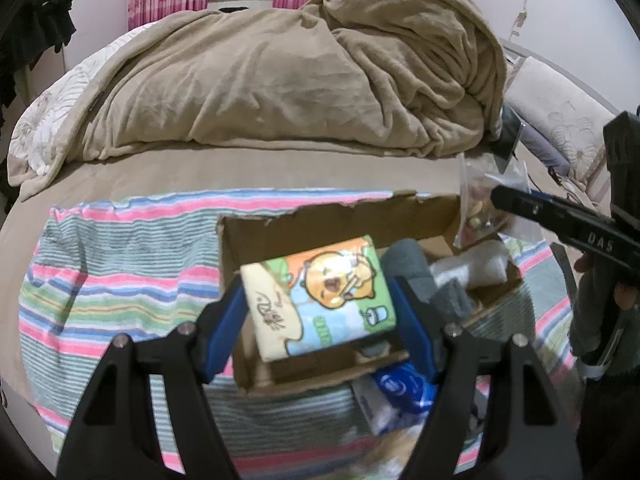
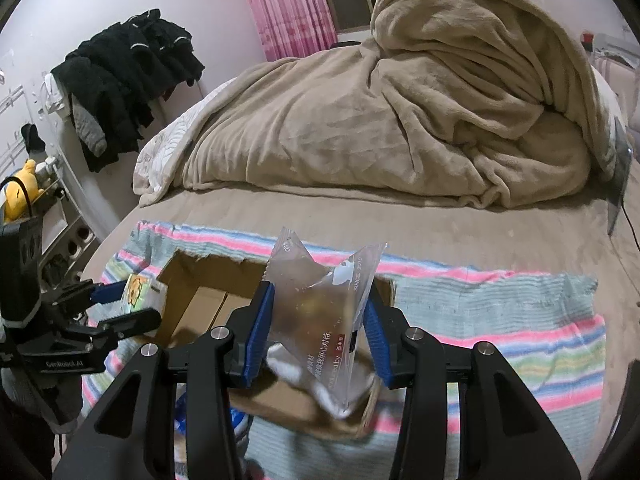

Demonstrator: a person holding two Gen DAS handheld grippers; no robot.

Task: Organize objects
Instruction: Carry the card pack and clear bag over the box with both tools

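Note:
My left gripper [image 1: 320,312] is shut on a tissue pack [image 1: 320,296] with a cartoon print, held over the open cardboard box [image 1: 320,224]. The pack also shows in the right wrist view [image 2: 140,292], in the left gripper [image 2: 120,304]. My right gripper [image 2: 320,332] is shut on a clear plastic snack bag [image 2: 324,308], held above the box [image 2: 200,300]. In the left wrist view the right gripper's finger [image 1: 560,216] and the bag [image 1: 480,200] hang over the box's right end. Grey cloth [image 1: 416,272] and white items [image 1: 480,264] lie inside the box.
The box stands on a striped towel [image 1: 120,280] on a bed [image 2: 360,220]. A heaped beige blanket [image 1: 280,72] lies behind. A blue and white packet [image 1: 400,392] lies in front of the box. Black clothes [image 2: 124,80] hang at the left wall.

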